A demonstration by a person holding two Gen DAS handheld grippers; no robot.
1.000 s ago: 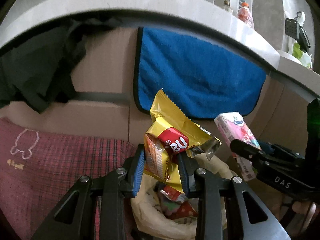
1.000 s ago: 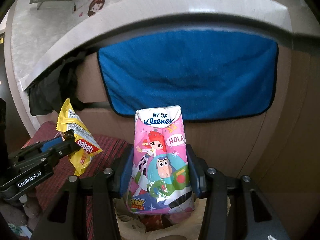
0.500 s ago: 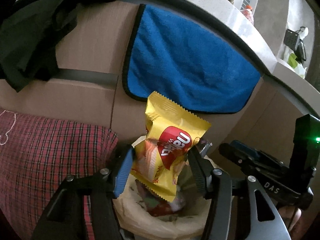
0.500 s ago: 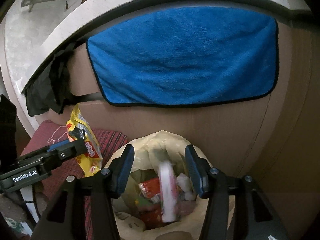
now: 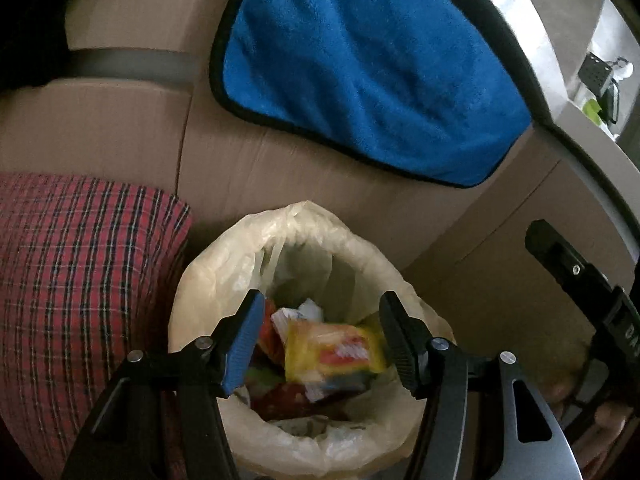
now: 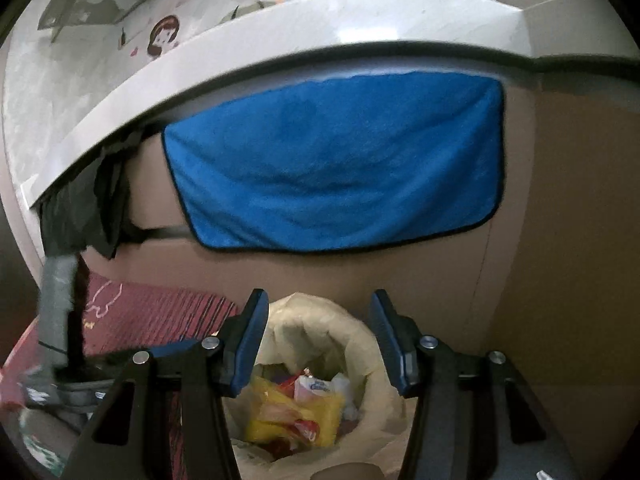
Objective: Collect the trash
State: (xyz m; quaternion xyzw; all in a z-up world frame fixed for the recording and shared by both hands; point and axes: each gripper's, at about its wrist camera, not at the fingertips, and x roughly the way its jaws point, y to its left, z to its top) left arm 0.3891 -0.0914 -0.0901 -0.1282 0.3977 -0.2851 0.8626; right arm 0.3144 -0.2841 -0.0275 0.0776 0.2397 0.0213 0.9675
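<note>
A bin lined with a pale plastic bag (image 5: 224,264) stands below me against a brown cabinet. The yellow snack wrapper (image 5: 332,354) lies inside it on other trash. My left gripper (image 5: 320,340) is open and empty just above the bin mouth. In the right wrist view the same bag (image 6: 352,332) holds the yellow wrapper (image 6: 292,416) and the pink tissue pack (image 6: 312,388). My right gripper (image 6: 316,344) is open and empty above the bin. It also shows in the left wrist view (image 5: 576,280) at the right edge.
A blue towel (image 5: 360,64) hangs on the cabinet front under a white counter edge (image 6: 240,80). A red plaid cushion (image 5: 80,272) lies left of the bin. A dark cloth (image 6: 84,208) hangs at the left.
Both grippers opened. The tissue pack dropped from the right gripper into the bin, then the yellow wrapper dropped from the left one. The left view has tilted down over the bin.
</note>
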